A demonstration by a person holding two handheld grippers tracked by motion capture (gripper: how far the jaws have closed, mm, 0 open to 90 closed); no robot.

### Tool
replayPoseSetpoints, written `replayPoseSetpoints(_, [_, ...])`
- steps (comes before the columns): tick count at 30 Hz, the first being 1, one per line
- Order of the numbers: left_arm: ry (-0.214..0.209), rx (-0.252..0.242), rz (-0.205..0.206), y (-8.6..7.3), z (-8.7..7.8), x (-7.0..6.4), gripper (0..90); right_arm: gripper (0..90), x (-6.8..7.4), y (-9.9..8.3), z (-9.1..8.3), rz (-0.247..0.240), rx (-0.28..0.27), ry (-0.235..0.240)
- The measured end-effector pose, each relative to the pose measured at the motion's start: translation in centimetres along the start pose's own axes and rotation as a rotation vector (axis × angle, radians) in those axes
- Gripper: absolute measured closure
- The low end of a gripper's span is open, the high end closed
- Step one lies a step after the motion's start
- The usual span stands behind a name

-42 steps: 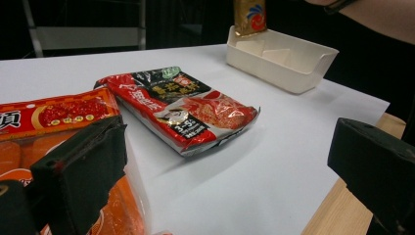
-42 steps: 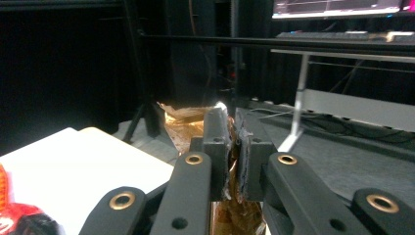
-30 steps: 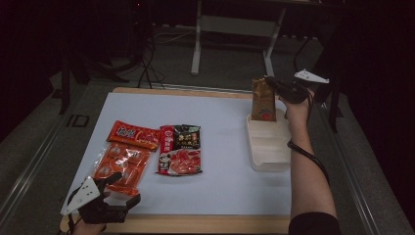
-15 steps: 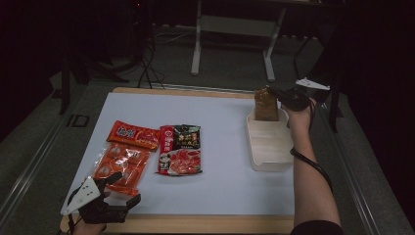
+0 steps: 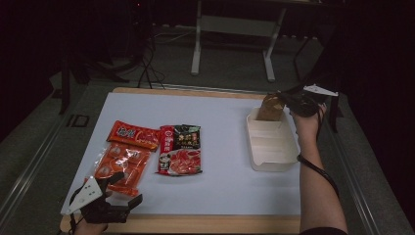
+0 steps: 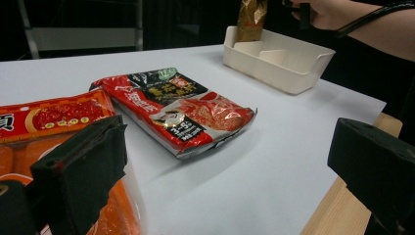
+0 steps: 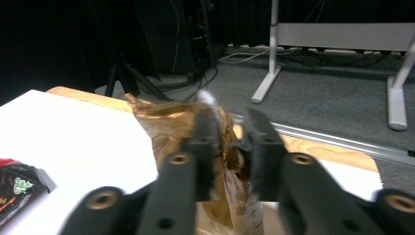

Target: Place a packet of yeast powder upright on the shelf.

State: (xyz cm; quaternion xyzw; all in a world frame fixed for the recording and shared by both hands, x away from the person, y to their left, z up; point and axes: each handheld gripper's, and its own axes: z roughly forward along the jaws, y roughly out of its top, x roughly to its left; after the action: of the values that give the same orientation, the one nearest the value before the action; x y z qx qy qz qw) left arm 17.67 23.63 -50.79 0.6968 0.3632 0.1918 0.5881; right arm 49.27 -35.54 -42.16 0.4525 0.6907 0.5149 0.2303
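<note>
Lowered since a second ago, the brown packet (image 5: pixel 270 106) now stands upright with its bottom inside the far compartment of the cream tray (image 5: pixel 272 161), where before it hung above the tray's far rim. Largest of all, the white table top (image 5: pixel 220 186) carries everything. That tray sits near the right edge, its nearer compartments bare. Left of centre lie a red-and-black food pack (image 5: pixel 179 149) and, just beside it, a clear bag of orange pieces (image 5: pixel 120 161) with a red header. The right gripper (image 7: pixel 229 134) pinches the packet's crumpled top between nearly closed jaws. The left gripper (image 5: pixel 105 198) rests at the near left corner, jaws spread wide with nothing between them; one jaw seems to touch the orange bag, though the view is too close to be sure.
</note>
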Motion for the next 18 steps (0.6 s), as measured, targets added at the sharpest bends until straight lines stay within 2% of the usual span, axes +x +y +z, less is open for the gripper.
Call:
replayPoseSetpoints(1, [-0.002, 0.001, 0.001, 0.0, 0.0, 0.0, 1.6, 68.2, 0.1, 0.2, -0.1, 0.01, 0.011, -0.004])
replayPoseSetpoints(3, [-0.004, 0.007, 0.002, 0.0, 0.1, 0.0, 1.6, 62.6, 0.3, 0.5, -0.1, -0.008, 0.032, -0.004])
replayPoseSetpoints(4, [-0.004, 0.007, 0.002, 0.0, 0.1, 0.0, 1.7, 62.6, 0.3, 0.5, -0.1, -0.008, 0.032, -0.004])
replayPoseSetpoints(5, [-0.004, 0.007, 0.002, 0.0, 0.1, 0.0, 1.7, 58.4, 0.6, 0.7, -0.1, -0.036, 0.043, -0.015])
replayPoseSetpoints(6, [-0.006, 0.01, 0.009, 0.0, 0.2, 0.1, 1.6, 58.1, 1.1, 1.1, -0.3, -0.055, 0.063, -0.023])
replayPoseSetpoints(8, [-0.006, 0.009, 0.02, 0.1, 0.3, 0.0, 1.6, 54.5, 1.6, 1.5, -0.5, -0.044, 0.083, -0.03])
replayPoseSetpoints(9, [-0.008, 0.006, 0.023, 0.1, 0.3, 0.0, 1.7, 49.8, 1.8, 1.7, -0.6, -0.041, 0.08, -0.033])
replayPoseSetpoints(11, [-0.012, 0.004, 0.024, 0.1, 0.4, 0.0, 1.7, 47.8, 2.1, 1.9, -0.9, -0.035, 0.069, -0.03])
replayPoseSetpoints(13, [-0.016, 0.002, 0.024, 0.1, 0.5, 0.0, 1.7, 42.7, 2.9, 2.6, -1.6, -0.065, 0.034, -0.023])
replayPoseSetpoints(15, [-0.017, 0.002, 0.027, 0.2, 0.6, 0.1, 1.7, 41.7, 3.5, 3.1, -2.1, -0.067, 0.017, -0.023])
replayPoseSetpoints(18, [-0.013, 0.008, 0.034, 0.3, 0.7, 0.1, 1.7, 35.6, 4.6, 3.8, -2.8, -0.071, -0.009, -0.003])
